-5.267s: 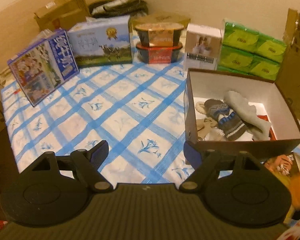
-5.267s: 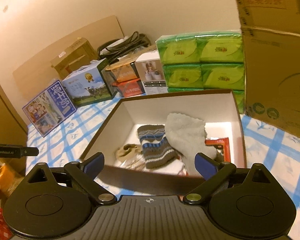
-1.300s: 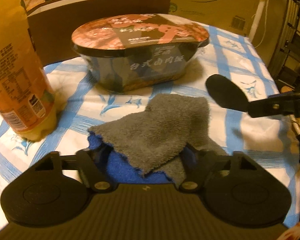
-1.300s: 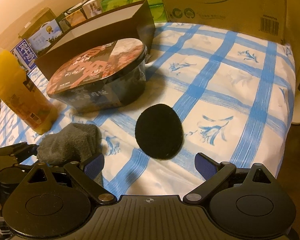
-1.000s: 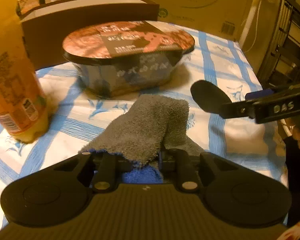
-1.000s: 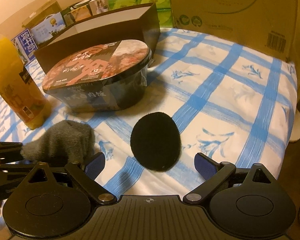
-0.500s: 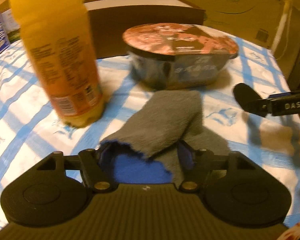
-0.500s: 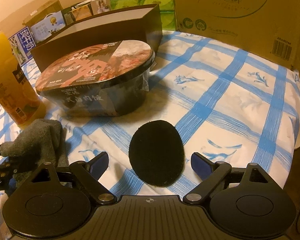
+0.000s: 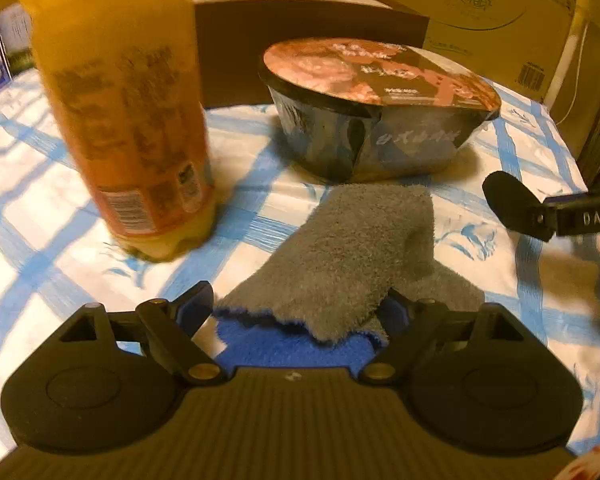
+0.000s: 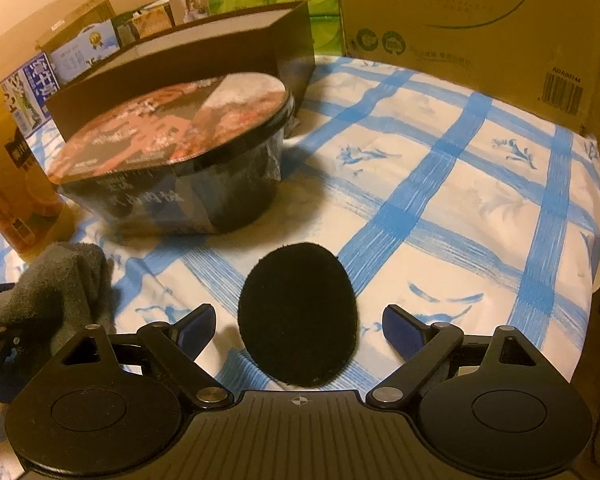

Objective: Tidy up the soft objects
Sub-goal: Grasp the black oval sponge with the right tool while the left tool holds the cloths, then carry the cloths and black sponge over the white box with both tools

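Jaws of the left gripper (image 9: pixel 296 308) have just been opening and now stand wide, with the grey sock (image 9: pixel 340 256) lying slack between them on the checked cloth (image 9: pixel 60 200), its blue-lined cuff nearest the camera; the pads do not appear to press it. Right gripper (image 10: pixel 298 326) likewise stands open, straddling the black oval pad (image 10: pixel 298 314), which lies flat on the cloth, apparently untouched. Just beyond the sock sit the orange juice bottle (image 9: pixel 116 100) to the left and the sealed noodle bowl (image 9: pixel 376 108) ahead. Behind both stands the brown box (image 10: pixel 188 64), presumably the destination. Judged step: the pick-up of both soft items, neither yet secured. Next move calls for closing each gripper firmly on its item, lifting clear of bottle and bowl, then carrying over the box wall.
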Demonstrator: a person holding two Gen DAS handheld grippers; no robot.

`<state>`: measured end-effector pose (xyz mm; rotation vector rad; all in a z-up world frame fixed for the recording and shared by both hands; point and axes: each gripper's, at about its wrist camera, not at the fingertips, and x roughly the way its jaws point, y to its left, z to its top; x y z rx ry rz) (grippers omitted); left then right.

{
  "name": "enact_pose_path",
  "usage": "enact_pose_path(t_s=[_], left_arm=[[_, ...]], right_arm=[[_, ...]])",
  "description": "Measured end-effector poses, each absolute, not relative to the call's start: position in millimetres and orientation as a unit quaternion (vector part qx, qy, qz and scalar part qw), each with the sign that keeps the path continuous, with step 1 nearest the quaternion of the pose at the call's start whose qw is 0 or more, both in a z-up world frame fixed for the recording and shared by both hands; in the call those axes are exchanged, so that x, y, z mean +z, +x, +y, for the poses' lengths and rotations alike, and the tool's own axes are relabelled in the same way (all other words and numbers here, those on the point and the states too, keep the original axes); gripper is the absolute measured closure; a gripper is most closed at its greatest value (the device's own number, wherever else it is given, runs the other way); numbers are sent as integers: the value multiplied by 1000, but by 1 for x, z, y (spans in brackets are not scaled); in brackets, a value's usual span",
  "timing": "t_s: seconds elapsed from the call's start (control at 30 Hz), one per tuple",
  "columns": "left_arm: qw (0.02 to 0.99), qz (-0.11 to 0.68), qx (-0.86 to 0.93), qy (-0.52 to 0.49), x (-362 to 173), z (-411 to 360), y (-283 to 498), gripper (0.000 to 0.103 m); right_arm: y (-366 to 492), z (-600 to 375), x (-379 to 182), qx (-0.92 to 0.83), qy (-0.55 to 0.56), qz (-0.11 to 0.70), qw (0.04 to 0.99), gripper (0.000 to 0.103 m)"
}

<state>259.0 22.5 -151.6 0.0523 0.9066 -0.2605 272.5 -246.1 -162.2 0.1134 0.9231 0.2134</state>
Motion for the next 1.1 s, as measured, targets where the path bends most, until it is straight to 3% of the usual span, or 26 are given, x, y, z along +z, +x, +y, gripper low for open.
enact_pose_path(t_s=[0.13,0.23,0.33,0.57,1.1], left_arm=[[889,433,-145,31,-155,7,264,27],[887,431,-161,30,-152,-4,264,59],[885,434,-163,24,-150,-12,263,73],[885,441,-146,26,-145,-20,261,78],[893,428,-135,15,-111,-25,241,81]], right_arm=[[272,-242,-163,108,46,442,889,13],[274,-238,-165,105,33,442,890,14],[276,-237,-165,100,30,442,891,18],[275,-232,-165,95,-2,439,893,38],[256,-237,-140,122,14,431,894,43]])
